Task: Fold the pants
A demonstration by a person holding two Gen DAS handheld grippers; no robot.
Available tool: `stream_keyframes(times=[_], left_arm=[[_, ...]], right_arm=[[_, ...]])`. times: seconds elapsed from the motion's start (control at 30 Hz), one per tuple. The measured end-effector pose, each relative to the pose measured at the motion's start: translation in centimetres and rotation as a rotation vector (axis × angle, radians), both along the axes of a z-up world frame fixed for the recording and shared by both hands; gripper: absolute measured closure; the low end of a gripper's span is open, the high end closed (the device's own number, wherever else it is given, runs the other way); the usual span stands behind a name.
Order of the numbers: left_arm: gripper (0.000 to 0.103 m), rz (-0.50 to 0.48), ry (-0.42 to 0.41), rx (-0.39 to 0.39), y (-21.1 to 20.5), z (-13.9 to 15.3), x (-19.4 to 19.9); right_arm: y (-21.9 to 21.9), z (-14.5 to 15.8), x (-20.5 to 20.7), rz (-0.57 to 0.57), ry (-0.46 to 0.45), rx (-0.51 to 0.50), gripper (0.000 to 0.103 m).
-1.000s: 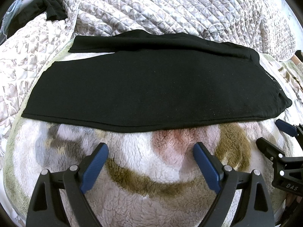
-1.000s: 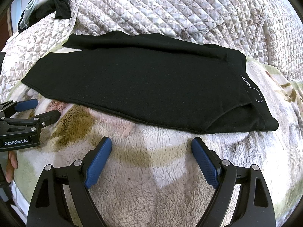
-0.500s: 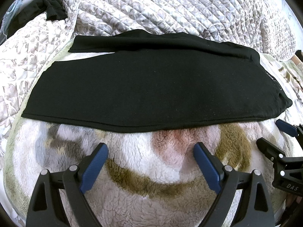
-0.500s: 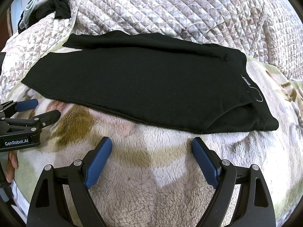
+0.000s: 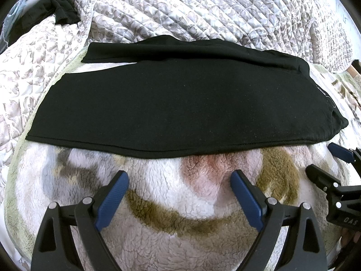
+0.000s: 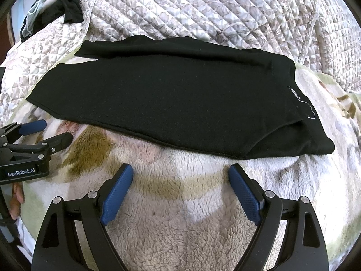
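Pants flat on blanket, just ahead of both jaw sets, legs stacked. Left gripper and right gripper wide open, empty. Pinch near hem, both layers together, lift evenly.

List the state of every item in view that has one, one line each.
Black pants: folded lengthwise, one leg on the other, lying flat on the fleece blanket, ungripped.
Left gripper: open, empty, short of the pants' near edge.
Right gripper: open, empty, also short of that edge.
Fleece blanket: spread flat under the pants.
Quilted cover: rumpled behind the pants.
Dark clothing: bunched up at the far left.
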State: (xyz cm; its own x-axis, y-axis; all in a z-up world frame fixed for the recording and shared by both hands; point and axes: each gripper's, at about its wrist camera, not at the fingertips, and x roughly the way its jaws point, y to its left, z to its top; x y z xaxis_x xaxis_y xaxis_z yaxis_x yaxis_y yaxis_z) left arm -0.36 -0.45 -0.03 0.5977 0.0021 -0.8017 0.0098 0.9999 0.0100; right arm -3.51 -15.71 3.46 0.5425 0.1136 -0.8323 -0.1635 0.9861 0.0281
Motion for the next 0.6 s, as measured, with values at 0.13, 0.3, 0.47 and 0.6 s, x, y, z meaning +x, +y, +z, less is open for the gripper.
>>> stream_keyframes(times=[0.13, 0.3, 0.47, 0.6], left_arm=[[0.009, 0.000, 0.001, -0.001, 0.01, 0.00, 0.01], [0.009, 0.000, 0.000, 0.000, -0.01, 0.00, -0.01], [0.009, 0.000, 0.001, -0.003, 0.07, -0.07, 0.15], [0.009, 0.000, 0.001, -0.005, 0.09, -0.08, 0.16]], right_arm=[[-0.06, -0.04, -0.09, 0.013, -0.001, 0.003, 0.016], [-0.08, -0.10, -0.13, 0.024, -0.001, 0.003, 0.016], [-0.06, -0.05, -0.23, 0.035, -0.003, 0.001, 0.016], [-0.04, -0.02, -0.37, 0.046, -0.009, -0.001, 0.016]])
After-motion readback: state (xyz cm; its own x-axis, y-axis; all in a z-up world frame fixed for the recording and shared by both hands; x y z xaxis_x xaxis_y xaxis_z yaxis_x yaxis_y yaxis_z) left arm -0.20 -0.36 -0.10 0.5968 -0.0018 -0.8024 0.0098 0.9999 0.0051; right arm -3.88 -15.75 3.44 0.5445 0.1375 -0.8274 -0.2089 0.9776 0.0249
